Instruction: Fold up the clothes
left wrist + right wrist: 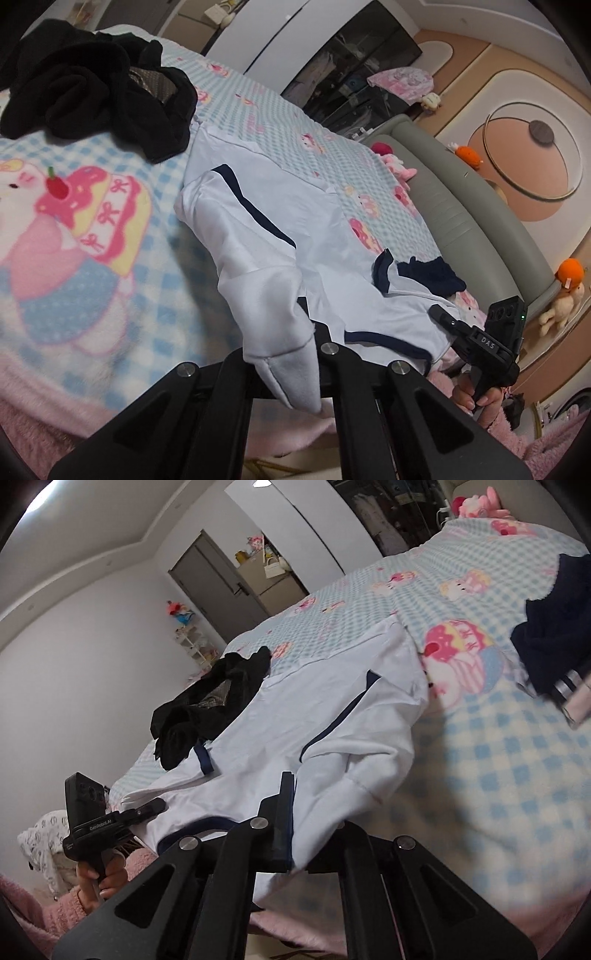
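Observation:
A white shirt with navy trim lies spread on the checked blanket of the bed; it also shows in the right wrist view. My left gripper is shut on the shirt's near sleeve cuff, which drapes over its fingers. My right gripper is shut on the shirt's other near edge, with cloth hanging over it. Each gripper shows in the other's view, the right gripper and the left gripper, both pinching the shirt's near hem.
A heap of black clothes lies at the far end of the bed, also in the right wrist view. A navy garment lies by the shirt's edge. A grey padded headboard with plush toys runs along one side.

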`<state>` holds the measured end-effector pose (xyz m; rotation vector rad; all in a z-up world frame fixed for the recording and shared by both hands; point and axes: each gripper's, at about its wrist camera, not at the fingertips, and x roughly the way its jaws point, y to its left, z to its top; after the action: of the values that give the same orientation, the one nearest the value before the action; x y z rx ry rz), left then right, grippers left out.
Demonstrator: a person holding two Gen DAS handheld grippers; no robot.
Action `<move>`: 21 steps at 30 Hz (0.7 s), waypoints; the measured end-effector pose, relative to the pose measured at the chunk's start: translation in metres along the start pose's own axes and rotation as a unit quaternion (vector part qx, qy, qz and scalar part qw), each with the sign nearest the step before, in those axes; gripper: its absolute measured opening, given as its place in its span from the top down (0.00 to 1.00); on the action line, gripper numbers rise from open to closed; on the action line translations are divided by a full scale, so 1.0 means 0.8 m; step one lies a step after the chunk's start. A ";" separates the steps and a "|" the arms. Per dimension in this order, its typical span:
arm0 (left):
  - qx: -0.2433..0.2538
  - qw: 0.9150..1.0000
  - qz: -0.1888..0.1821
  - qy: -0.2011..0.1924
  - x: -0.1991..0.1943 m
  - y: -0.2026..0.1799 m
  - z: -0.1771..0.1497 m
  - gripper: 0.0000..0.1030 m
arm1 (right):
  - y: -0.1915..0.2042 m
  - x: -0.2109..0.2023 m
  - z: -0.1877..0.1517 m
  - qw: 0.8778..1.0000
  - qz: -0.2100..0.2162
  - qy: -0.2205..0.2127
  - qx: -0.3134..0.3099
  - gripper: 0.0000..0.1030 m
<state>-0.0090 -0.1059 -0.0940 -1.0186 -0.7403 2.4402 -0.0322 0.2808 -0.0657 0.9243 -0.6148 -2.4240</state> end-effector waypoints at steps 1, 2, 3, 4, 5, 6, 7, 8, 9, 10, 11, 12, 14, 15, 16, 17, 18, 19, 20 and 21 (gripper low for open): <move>0.002 1.000 0.002 0.003 -0.005 0.001 -0.003 0.98 | 0.003 -0.006 -0.004 1.000 0.004 -0.001 0.000 0.98; -0.001 1.000 0.003 0.008 -0.009 0.005 -0.008 0.98 | 0.001 -0.009 -0.013 1.000 0.000 0.004 0.005 0.98; -0.005 1.000 0.005 0.012 -0.013 0.010 -0.013 0.98 | -0.001 -0.012 -0.022 1.000 -0.004 0.008 0.010 0.98; -0.009 1.000 0.006 0.016 -0.016 0.015 -0.019 0.98 | -0.003 -0.015 -0.031 1.000 -0.008 0.013 0.015 0.98; -0.018 1.000 0.010 0.023 -0.015 0.022 -0.025 0.98 | -0.009 -0.015 -0.039 1.000 -0.010 0.021 0.020 0.98; -0.028 0.999 0.013 0.031 -0.014 0.030 -0.032 0.98 | -0.017 -0.012 -0.051 0.999 -0.018 0.036 0.031 0.98; -0.039 0.998 0.013 0.041 -0.010 0.038 -0.037 0.98 | -0.025 -0.007 -0.058 0.998 -0.025 0.050 0.042 0.98; -0.051 0.997 0.013 0.050 -0.006 0.046 -0.042 0.98 | -0.032 -0.001 -0.062 0.996 -0.028 0.065 0.057 0.98; -0.056 0.997 0.014 0.054 -0.002 0.048 -0.043 0.98 | -0.039 0.005 -0.066 0.994 -0.031 0.079 0.071 0.98; -0.053 0.997 0.012 0.057 -0.001 0.046 -0.040 0.98 | -0.041 0.008 -0.065 0.993 -0.031 0.084 0.076 0.97; -0.049 0.997 0.009 0.061 -0.001 0.044 -0.037 0.98 | -0.039 0.008 -0.062 0.993 -0.035 0.081 0.071 0.97; -0.046 0.997 0.006 0.064 0.000 0.042 -0.034 0.98 | -0.036 0.008 -0.059 0.994 -0.035 0.079 0.063 0.96; -0.038 0.997 0.003 0.071 0.000 0.039 -0.027 0.98 | -0.029 0.009 -0.053 0.995 -0.032 0.078 0.049 0.96; -0.030 0.997 0.003 0.075 0.000 0.037 -0.021 0.98 | -0.026 0.009 -0.051 0.995 -0.030 0.078 0.046 0.95; -0.023 0.997 0.003 0.078 0.000 0.034 -0.015 0.98 | -0.026 0.009 -0.048 0.996 -0.026 0.076 0.047 0.95; -0.016 0.997 0.003 0.081 0.000 0.032 -0.009 0.98 | -0.027 0.008 -0.043 0.996 -0.019 0.075 0.050 0.95; -0.010 0.996 -0.001 0.087 0.002 0.029 0.000 0.98 | -0.028 0.008 -0.038 0.996 -0.013 0.073 0.053 0.95; -0.004 0.996 -0.005 0.092 0.004 0.026 0.008 0.98 | -0.027 0.007 -0.033 0.996 -0.009 0.070 0.056 0.95; 0.005 0.995 -0.008 0.098 0.008 0.022 0.018 0.98 | -0.027 0.008 -0.024 0.996 0.000 0.069 0.058 0.95; 0.013 0.994 -0.010 0.106 0.014 0.018 0.030 0.98 | -0.027 0.009 -0.016 0.996 0.009 0.069 0.059 0.95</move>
<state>-0.0365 -0.1191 -0.0942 -1.2304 -0.6432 2.2732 -0.0336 0.2903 -0.0898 1.1179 -0.7186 -2.3044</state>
